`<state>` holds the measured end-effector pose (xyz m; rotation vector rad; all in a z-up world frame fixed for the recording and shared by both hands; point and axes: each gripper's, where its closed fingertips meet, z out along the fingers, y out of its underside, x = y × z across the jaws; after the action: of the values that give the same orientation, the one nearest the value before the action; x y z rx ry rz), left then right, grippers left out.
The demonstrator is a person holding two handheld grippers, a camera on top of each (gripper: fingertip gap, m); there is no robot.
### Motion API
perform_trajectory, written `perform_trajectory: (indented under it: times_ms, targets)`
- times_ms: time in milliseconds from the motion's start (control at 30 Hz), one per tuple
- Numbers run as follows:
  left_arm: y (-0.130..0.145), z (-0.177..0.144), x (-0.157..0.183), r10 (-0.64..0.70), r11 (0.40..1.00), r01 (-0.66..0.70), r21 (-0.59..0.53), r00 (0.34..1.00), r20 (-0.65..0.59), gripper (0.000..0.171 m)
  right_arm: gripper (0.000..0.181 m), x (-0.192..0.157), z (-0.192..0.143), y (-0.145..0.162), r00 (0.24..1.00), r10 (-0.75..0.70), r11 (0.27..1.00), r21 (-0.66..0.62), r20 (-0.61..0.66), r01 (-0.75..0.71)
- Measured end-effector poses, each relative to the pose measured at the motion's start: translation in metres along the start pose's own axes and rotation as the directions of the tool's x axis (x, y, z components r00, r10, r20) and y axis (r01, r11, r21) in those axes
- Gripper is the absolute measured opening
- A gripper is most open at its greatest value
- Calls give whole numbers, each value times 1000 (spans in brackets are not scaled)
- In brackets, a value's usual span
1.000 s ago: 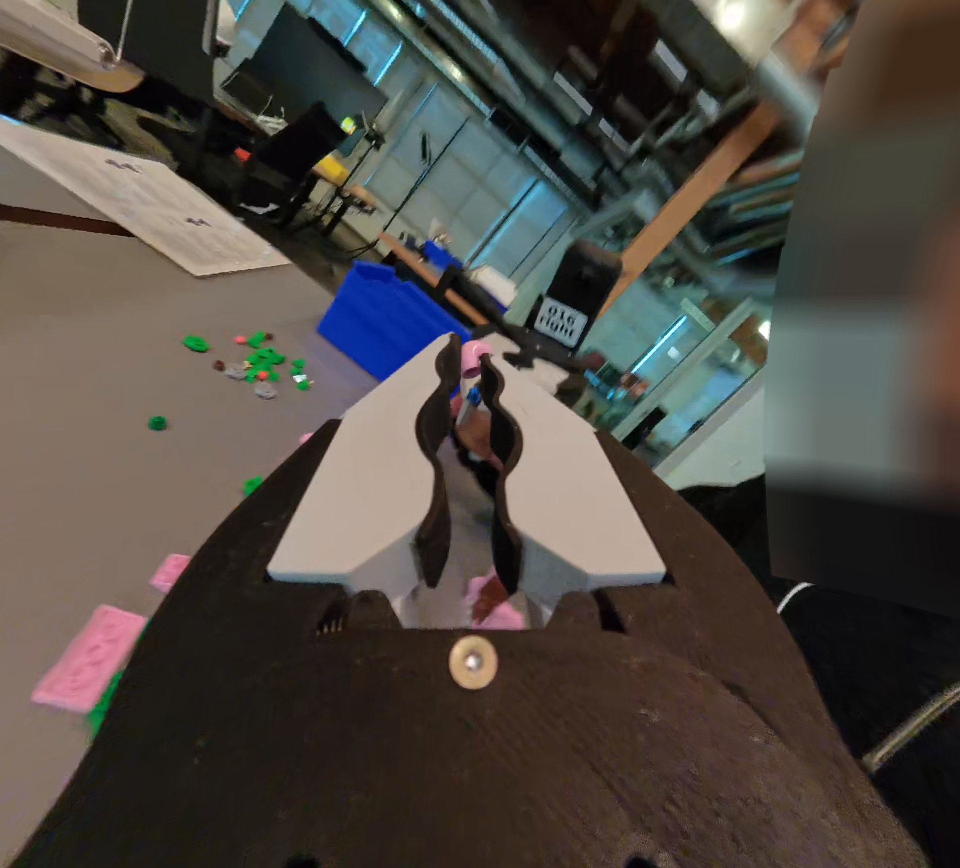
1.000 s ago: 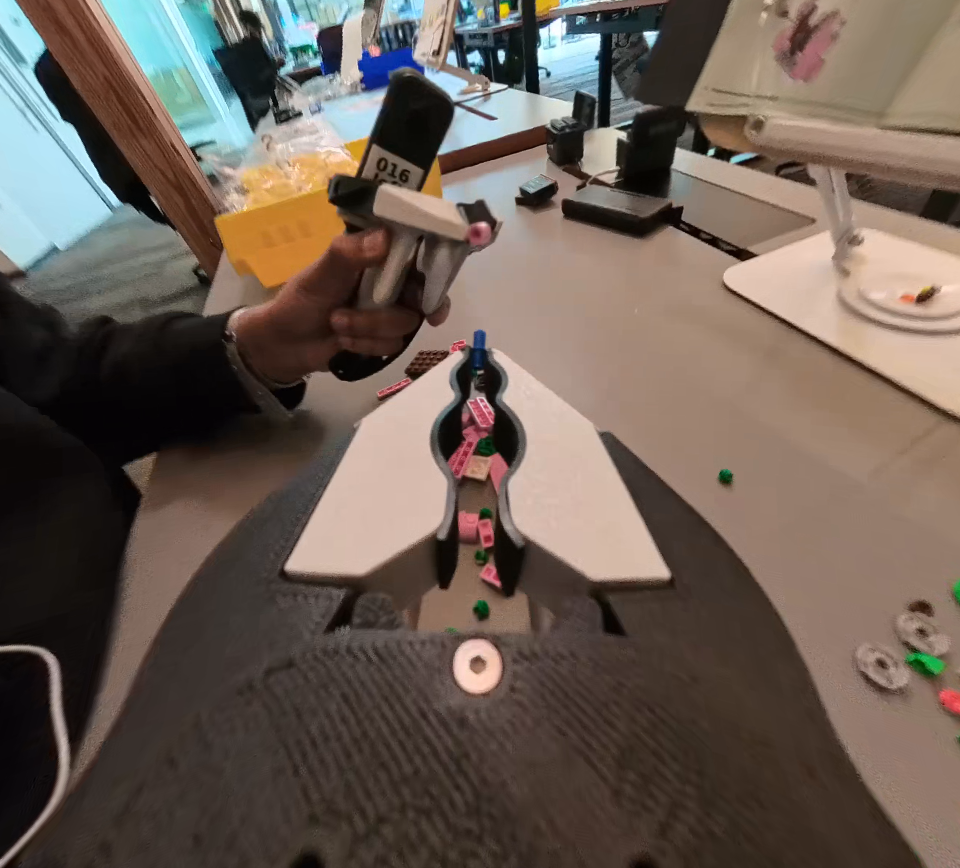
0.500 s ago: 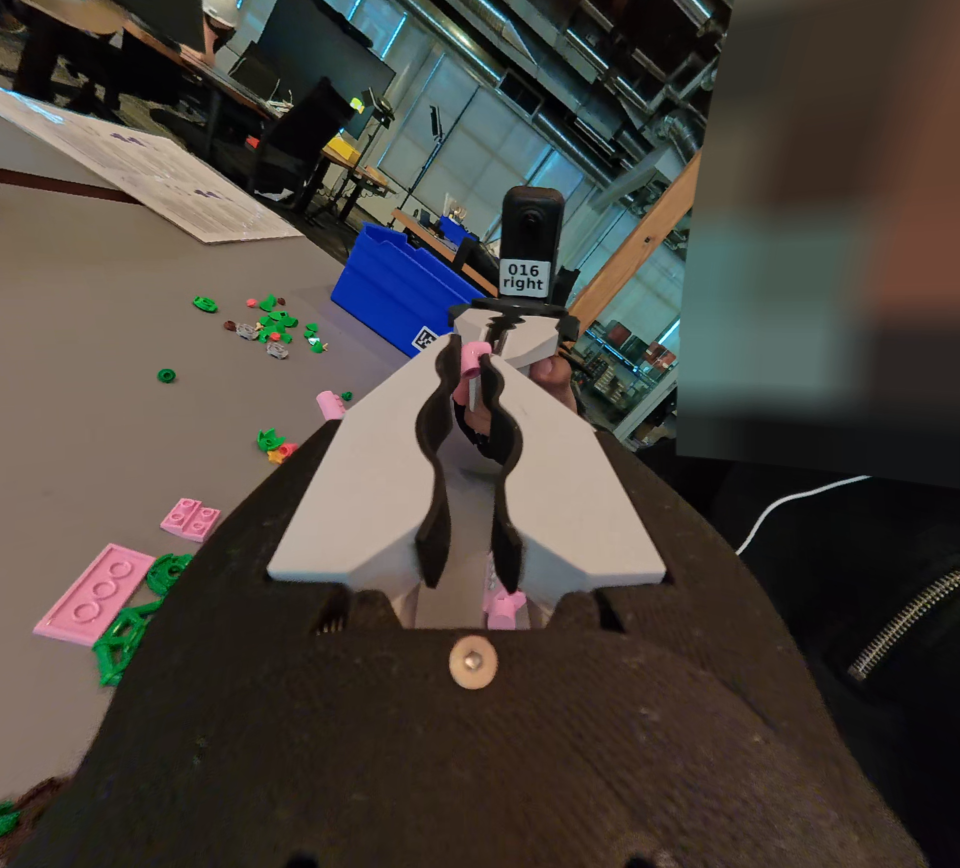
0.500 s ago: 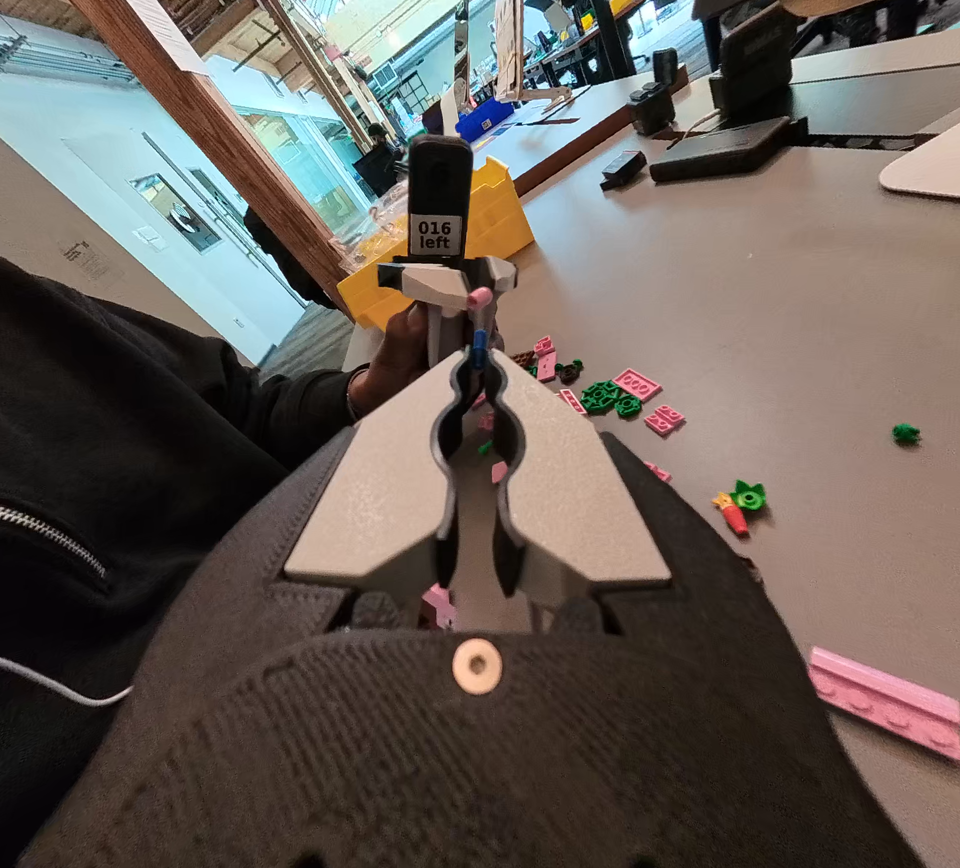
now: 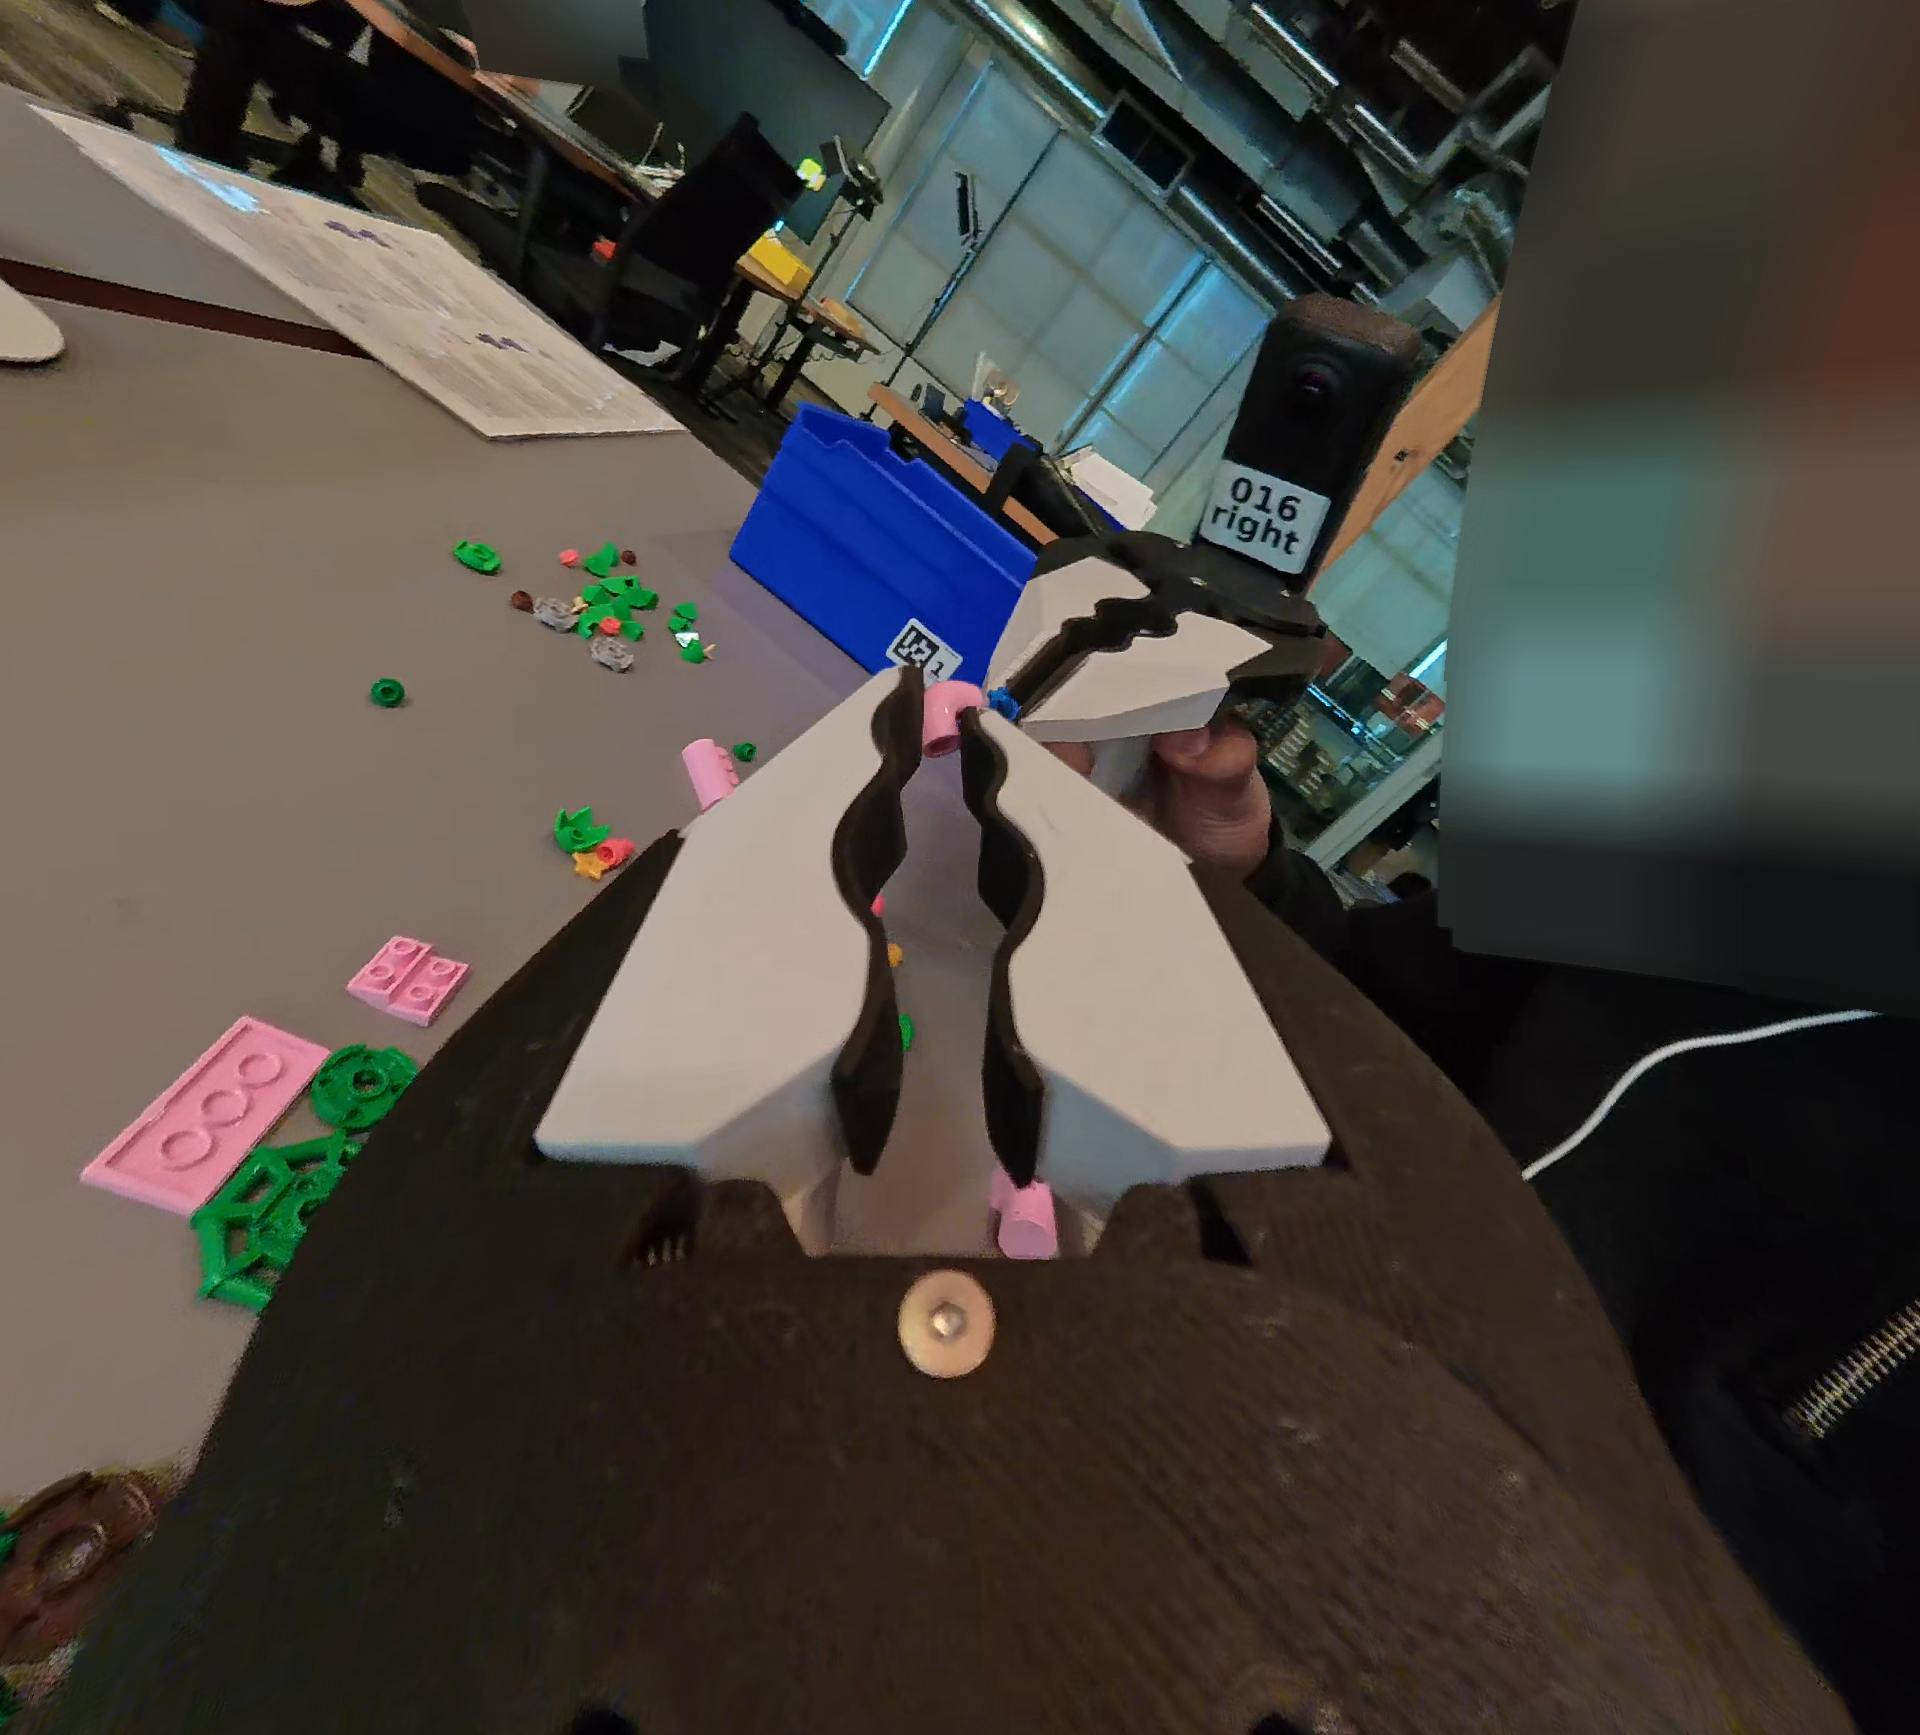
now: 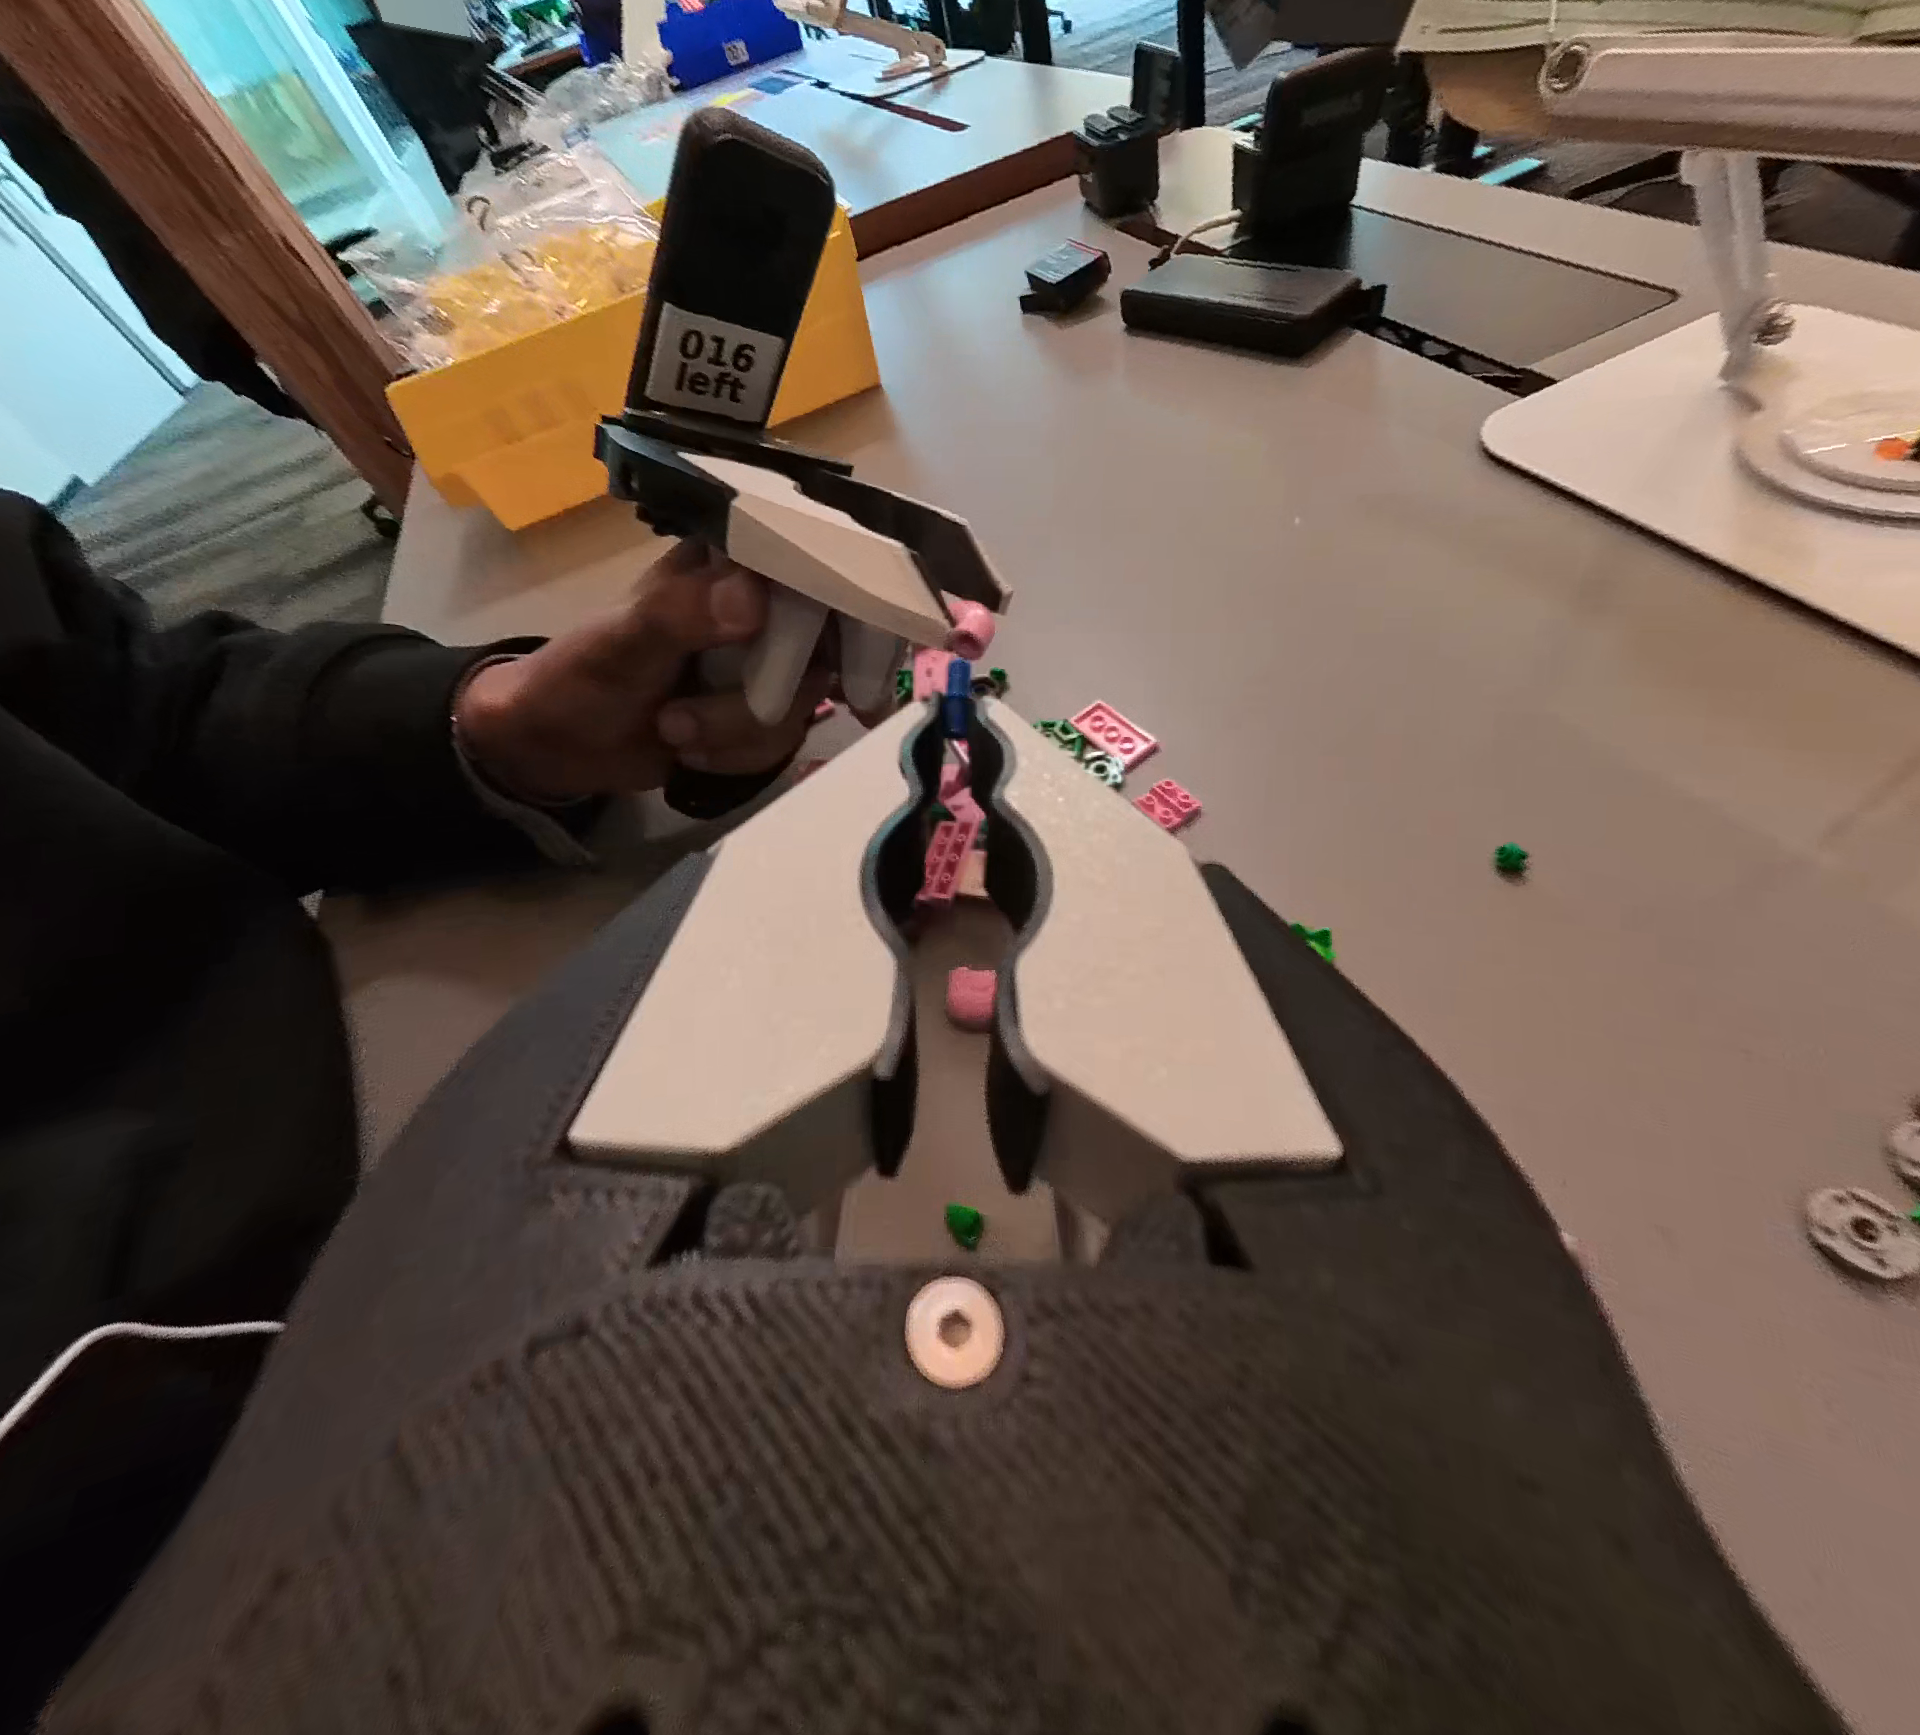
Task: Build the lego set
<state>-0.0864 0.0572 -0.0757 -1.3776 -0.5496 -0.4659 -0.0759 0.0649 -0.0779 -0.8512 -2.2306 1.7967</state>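
My left gripper [image 5: 943,717] is shut on a small pink round piece [image 5: 948,715], held above the table. My right gripper [image 6: 954,717] is shut on a thin blue pin [image 6: 956,688] that sticks out past its tips. The two tips meet in the air: the blue pin [image 5: 1000,701] sits right beside the pink piece [image 6: 972,630]. In the left wrist view the right gripper [image 5: 1013,698] comes in from the right; in the right wrist view the left gripper [image 6: 961,631] comes in from the left, held by a hand [image 6: 623,698].
Loose pink plates [image 5: 203,1114], green pieces [image 5: 618,599] and a pink cylinder [image 5: 707,769] lie on the grey table [image 5: 208,802]. A blue bin [image 5: 873,542] stands behind, a yellow bin [image 6: 623,397] at the far left edge. A white stand base [image 6: 1704,480] is at right. Left and right tips are no more than a few centimetres apart. The pink cylinder [image 5: 707,769] is about equally far from each gripper, around 15 cm.
Both grippers have swung round and come together; the blue pin's tip now sits next to the pink piece. A second ago they were apart.
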Motion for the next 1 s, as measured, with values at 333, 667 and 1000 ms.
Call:
perform_trajectory:
  times_ms: [333,667,1000]
  targets:
    - [7,3,-7,189,980,-177,-86,970,156,3,2,7,5,10,999,-19,999,-44,-49,17]
    - [10,5,-7,215,975,-201,-93,960,181,2,2,11,9,16,996,-48,997,-60,-76,44]
    - [14,4,-10,153,984,-137,-110,976,152,1,2,10,7,14,960,-257,965,-76,-111,250]
